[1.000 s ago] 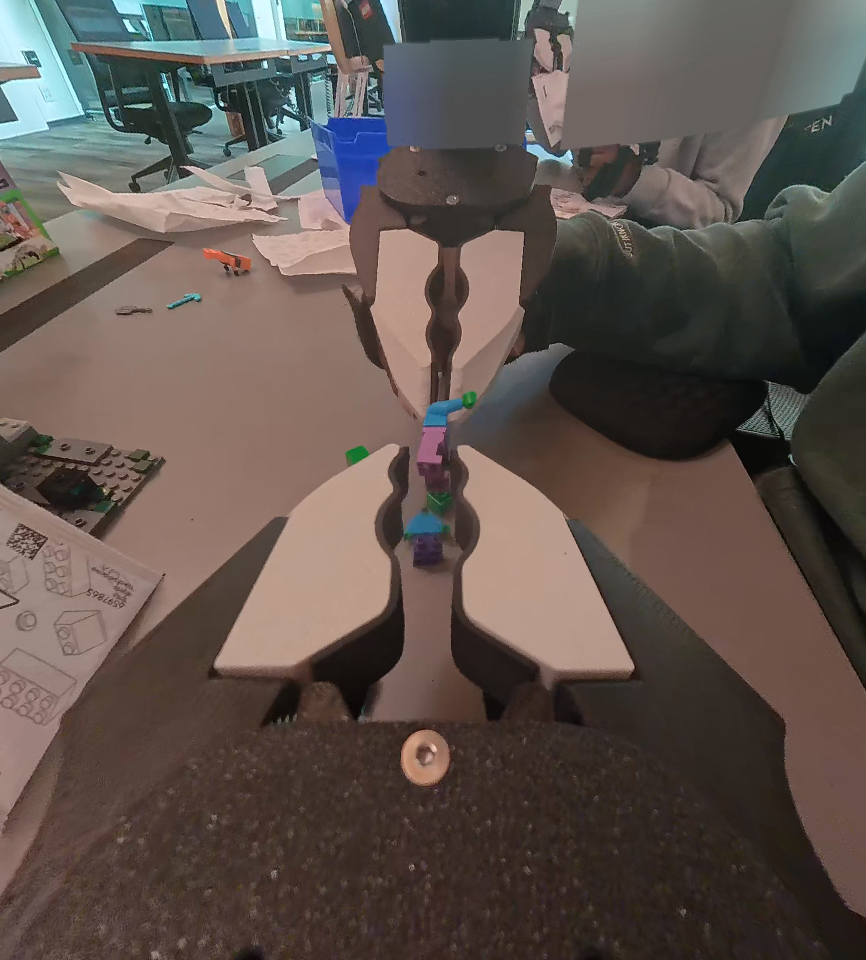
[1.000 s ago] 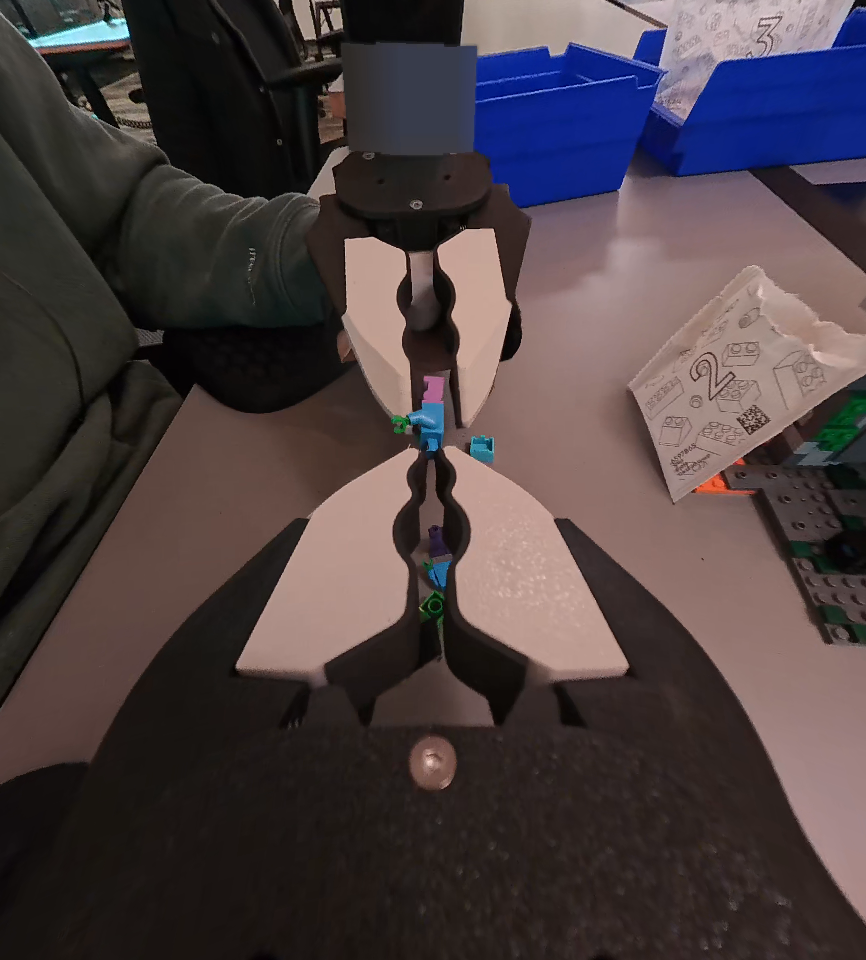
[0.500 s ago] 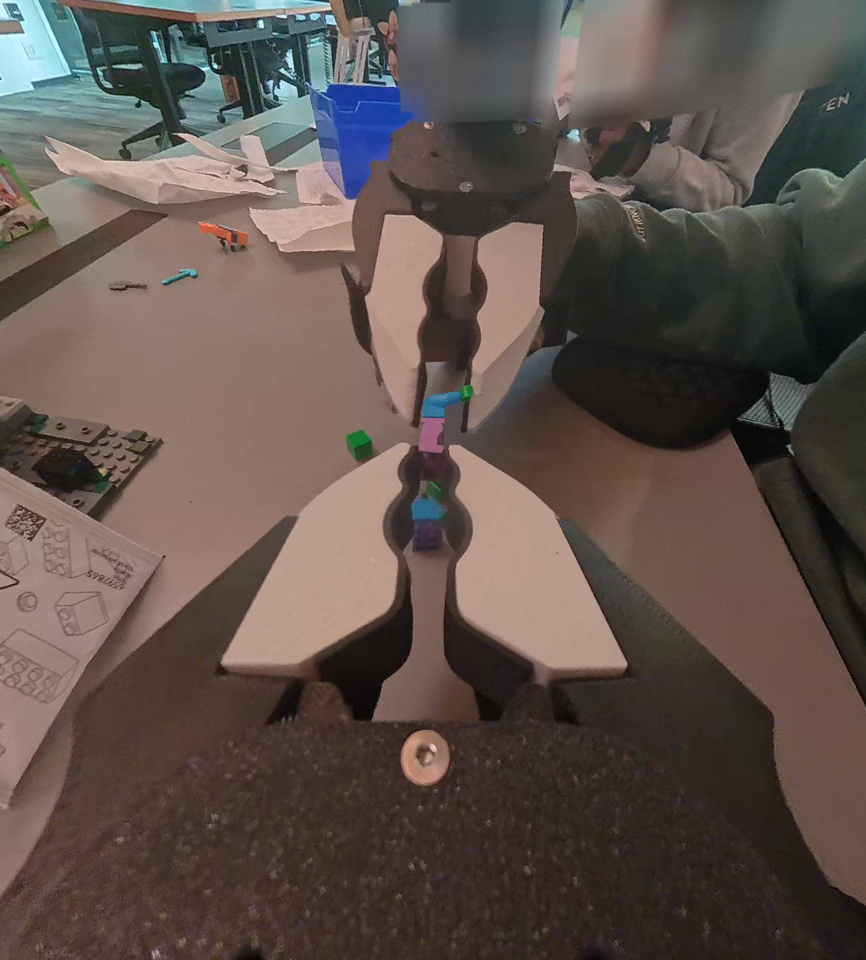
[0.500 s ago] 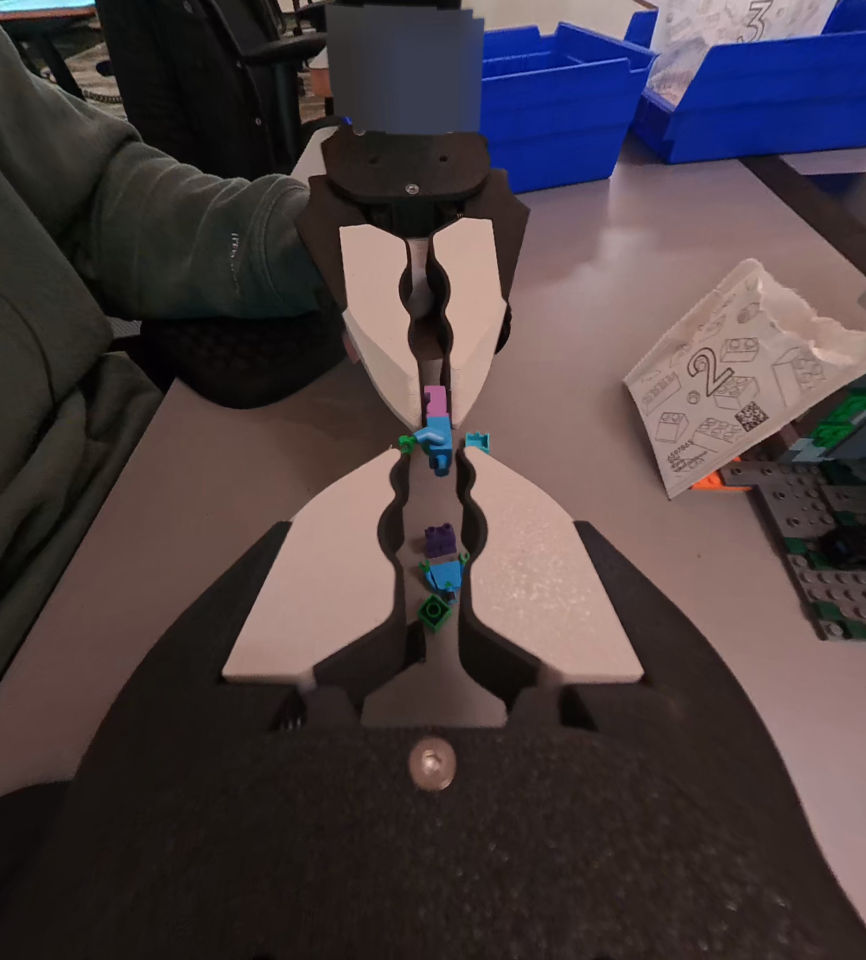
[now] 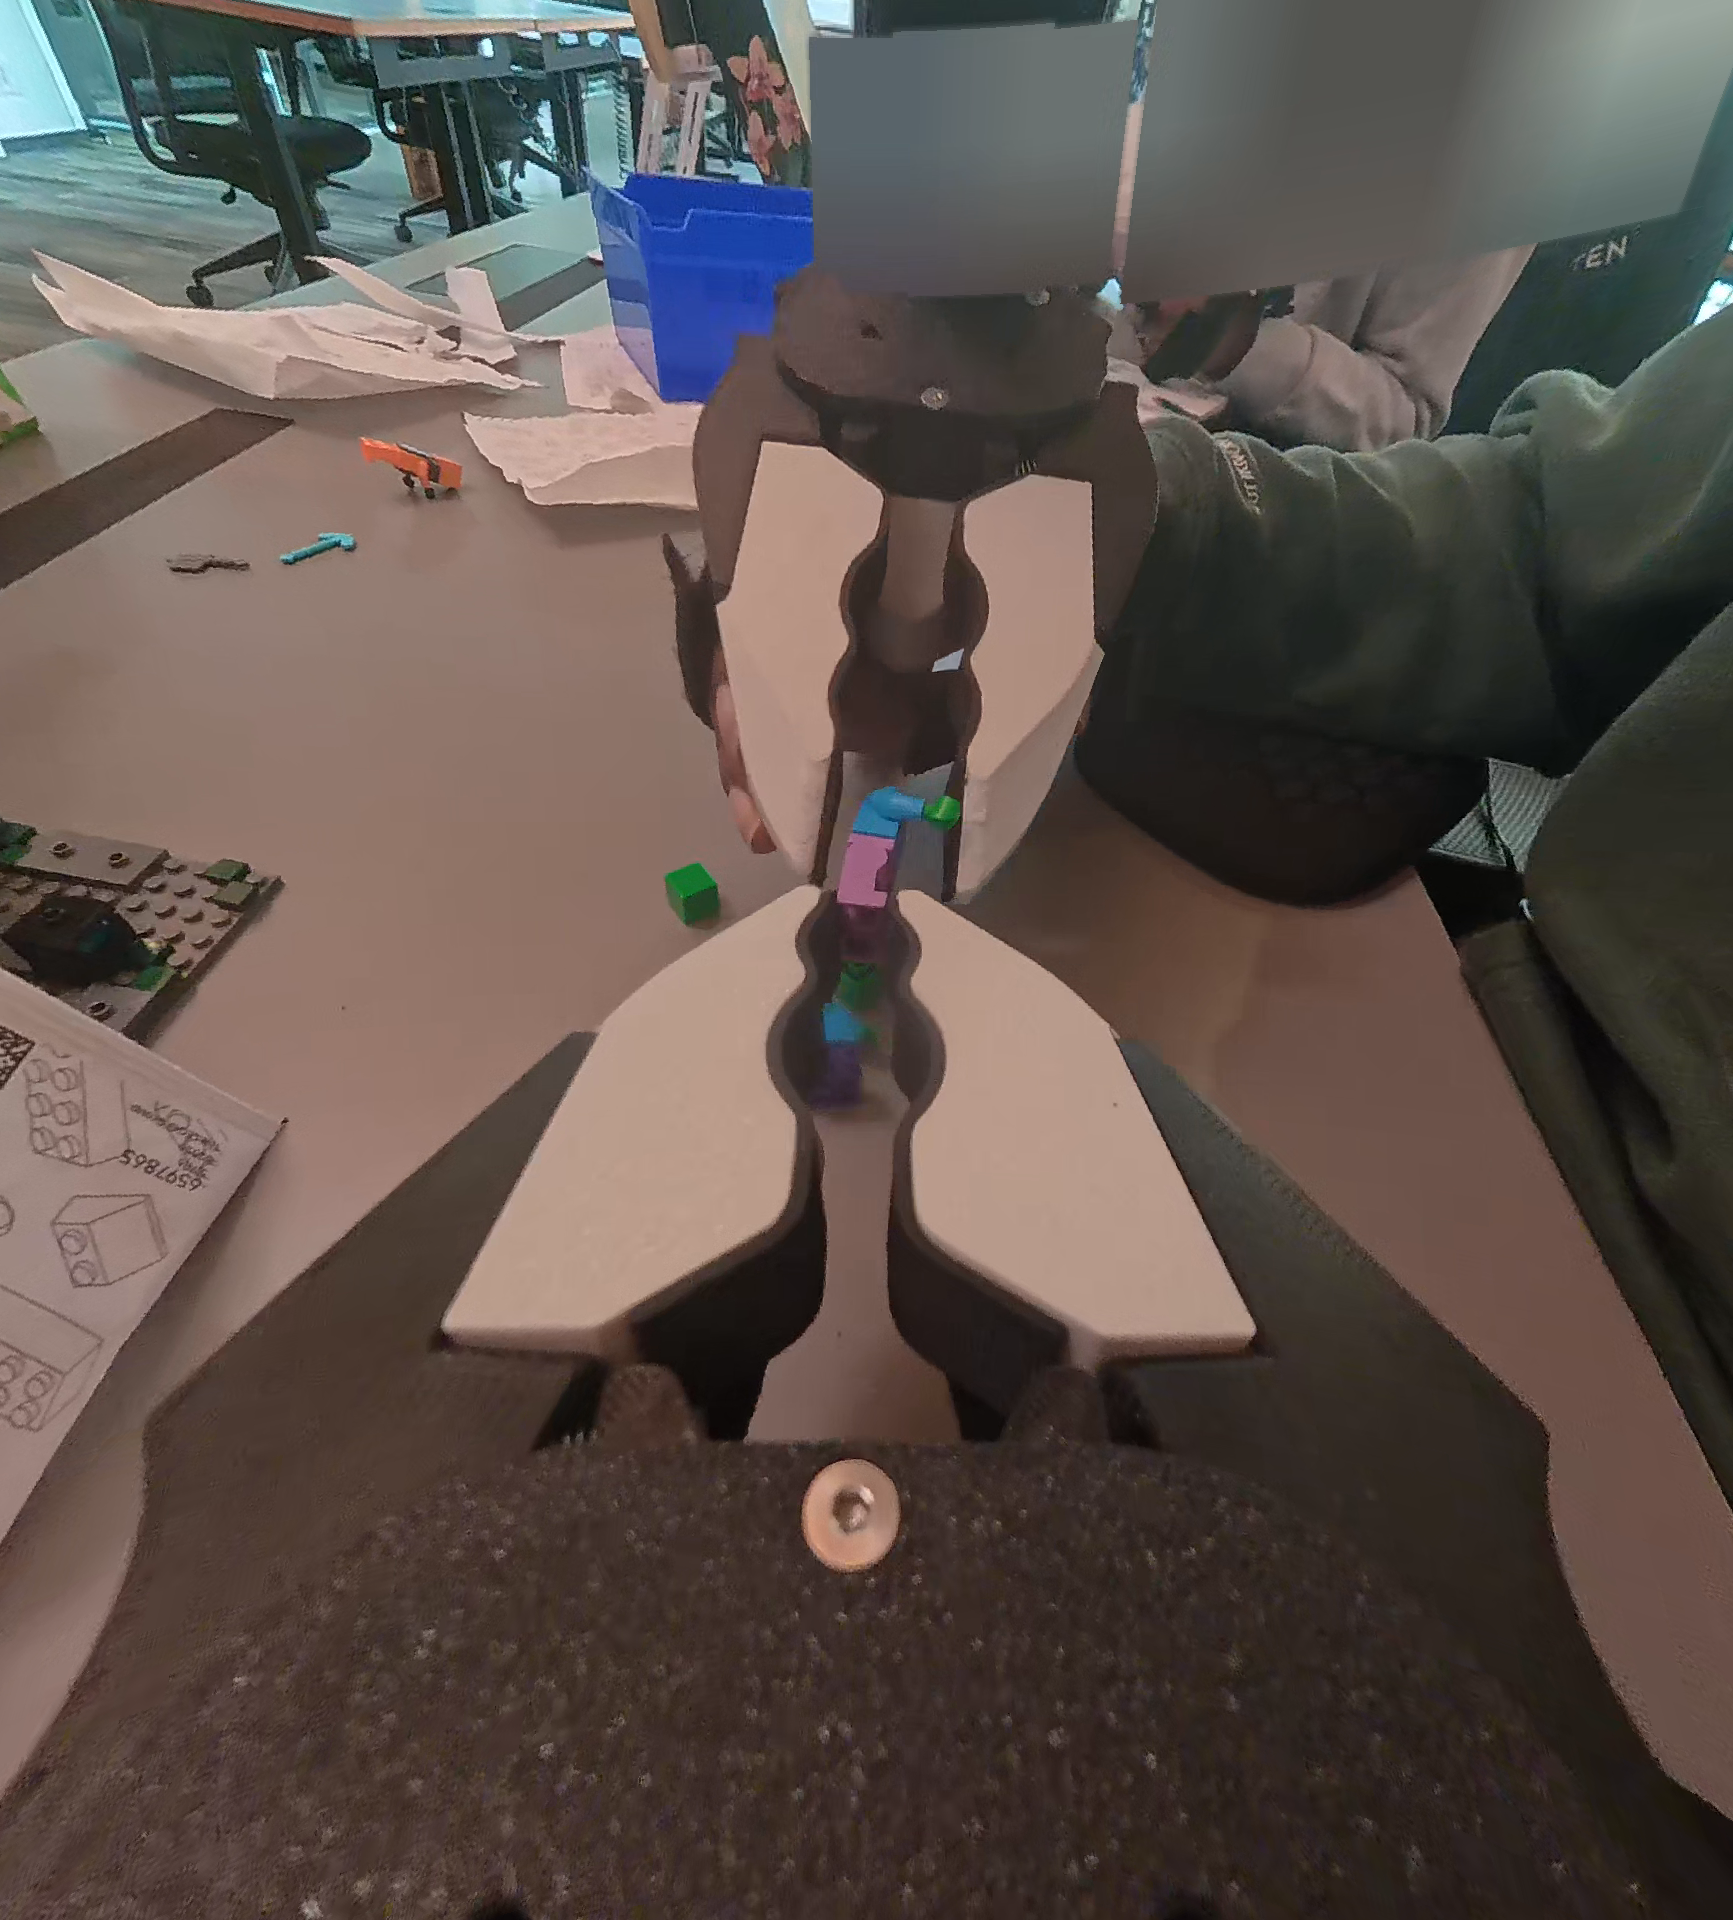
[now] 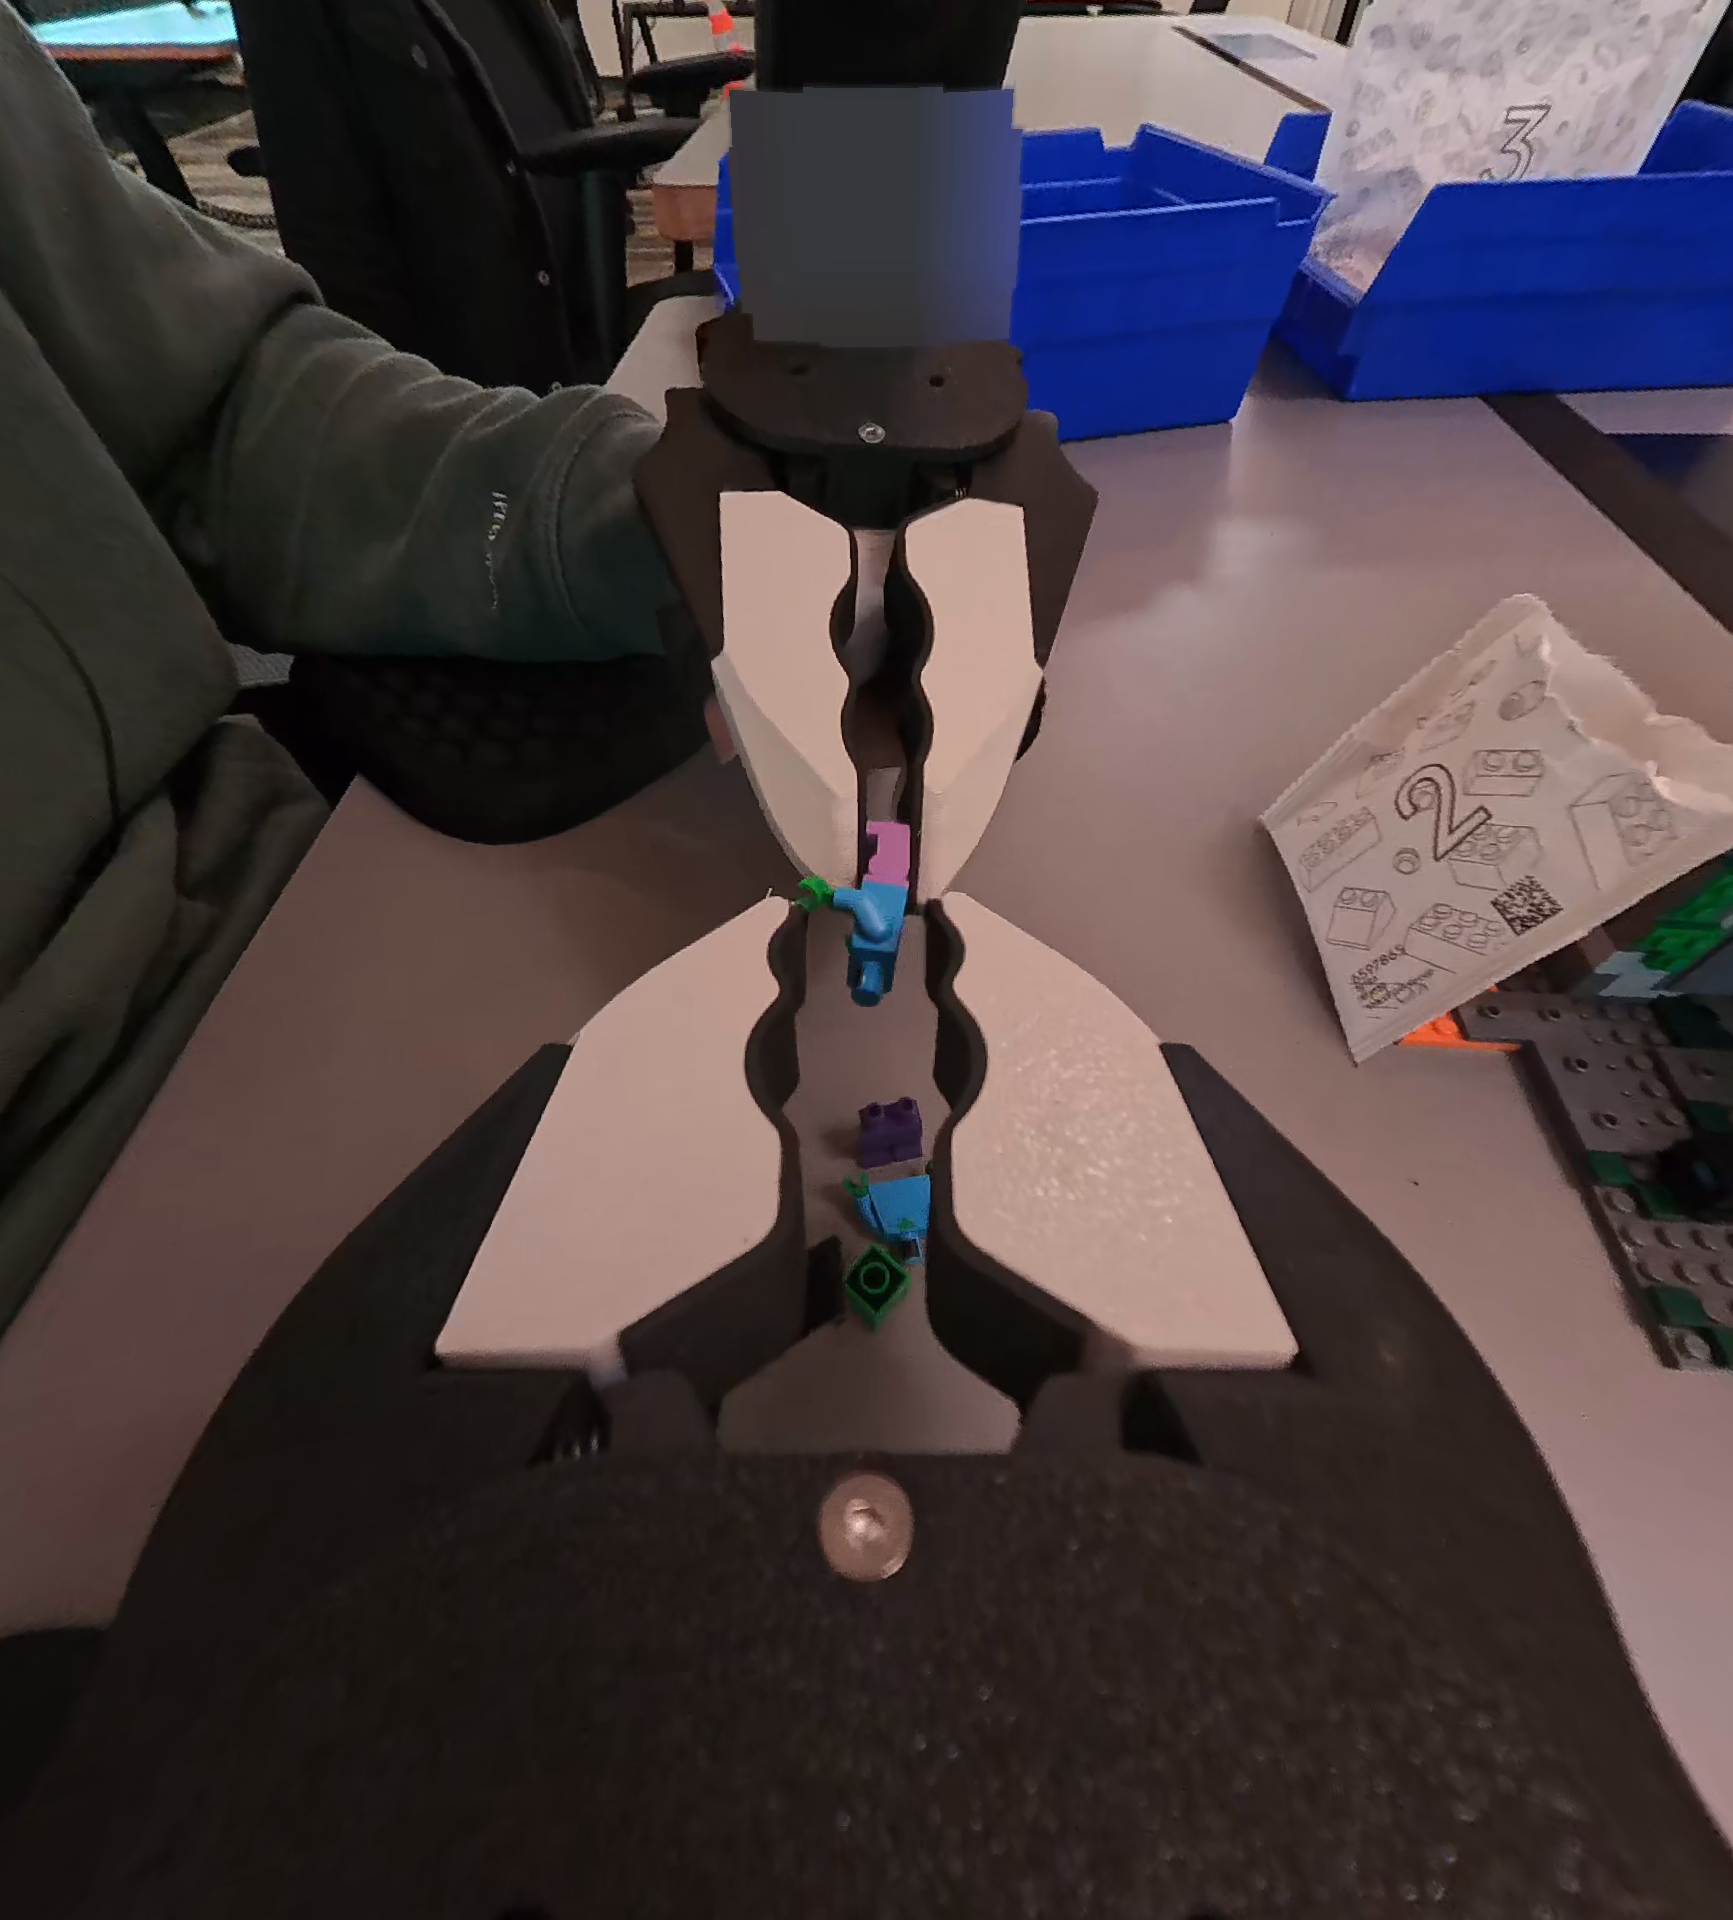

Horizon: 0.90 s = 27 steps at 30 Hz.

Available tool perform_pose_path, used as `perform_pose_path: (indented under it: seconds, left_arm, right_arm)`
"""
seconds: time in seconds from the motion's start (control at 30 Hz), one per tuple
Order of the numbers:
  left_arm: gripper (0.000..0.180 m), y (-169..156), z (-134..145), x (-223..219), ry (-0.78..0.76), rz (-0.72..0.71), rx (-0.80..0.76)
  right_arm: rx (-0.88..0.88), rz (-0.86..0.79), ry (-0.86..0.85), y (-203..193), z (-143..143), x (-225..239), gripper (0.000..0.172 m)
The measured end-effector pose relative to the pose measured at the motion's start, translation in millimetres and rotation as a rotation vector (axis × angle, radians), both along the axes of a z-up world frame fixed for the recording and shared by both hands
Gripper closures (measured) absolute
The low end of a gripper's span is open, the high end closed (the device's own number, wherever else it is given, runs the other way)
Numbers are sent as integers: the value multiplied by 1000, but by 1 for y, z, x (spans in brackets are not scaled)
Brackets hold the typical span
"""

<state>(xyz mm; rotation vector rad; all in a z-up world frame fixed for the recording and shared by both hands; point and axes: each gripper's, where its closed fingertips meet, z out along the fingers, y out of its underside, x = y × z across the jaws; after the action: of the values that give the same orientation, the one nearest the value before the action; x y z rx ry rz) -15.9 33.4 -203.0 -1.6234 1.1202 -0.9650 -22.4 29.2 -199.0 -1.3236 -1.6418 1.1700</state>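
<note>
A small toy figure, with pink legs [image 5: 867, 868], a blue torso [image 6: 872, 935] and a green hand [image 5: 942, 810], hangs above the grey table [image 5: 446, 748]. My left gripper [image 5: 862, 906] is shut on the pink legs; the right wrist view shows it [image 6: 888, 862] pinching them from the far side. My right gripper [image 6: 857, 916] is open, and the blue torso stands between its fingertips with a gap on the left side. On the table below lie purple legs [image 6: 888, 1132], a second blue torso [image 6: 898, 1200] and a green brick [image 6: 877, 1283].
A green cube [image 5: 690, 891] lies left of the grippers. A printed paper bag [image 6: 1527, 821] and a grey studded baseplate build [image 6: 1693, 1143] lie to the right. Blue bins [image 6: 1153, 270] stand at the back. A person's green sleeve [image 6: 374, 520] reaches in from the left. My two grippers' fingertips are within a few centimetres of each other. Both grippers' tips are roughly 9 cm from the green brick [image 6: 877, 1283].
My right gripper was shut on the figure's blue torso and has opened around it. My left gripper has closed on the pink legs. Both grippers have lifted slightly.
</note>
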Motion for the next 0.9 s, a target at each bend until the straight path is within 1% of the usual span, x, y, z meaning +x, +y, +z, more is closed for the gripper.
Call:
perform_pose_path:
  seconds: [0.23, 0.27, 0.33, 0.57, 0.63, 0.73, 0.77, 0.8, 0.9]
  left_arm:
    - [173, -5, -1, 3, 24, -20, 49]
    - [173, -5, -1, 2, 25, -17, 58]
    - [173, -7, 1, 2, 16, -31, 76]
    - [173, -6, 2, 0, 31, -27, 107]
    - [173, -5, 1, 1, 38, -24, 100]
    - [173, -5, 2, -2, 32, -19, 102]
    - [173, -5, 2, -2, 30, -21, 102]
    - [173, -6, 2, -1, 37, -24, 105]
    - [173, -7, 4, -2, 30, -29, 100]
  right_arm:
    - [-17, 7, -5, -3, -2, -1, 153]
    - [-19, 8, -1, -3, -2, -1, 154]
    - [-27, 22, 9, -4, 0, 0, 164]
    - [-63, 16, 32, -4, 1, -1, 164]
    - [-65, 10, 16, -3, 1, 0, 164]
    - [-54, -4, -18, -1, -3, 2, 155]
    - [-46, -6, -9, -1, -3, 1, 157]
    - [-33, -7, -5, -2, -2, 1, 163]
    - [-14, -5, 8, -3, 0, -1, 164]
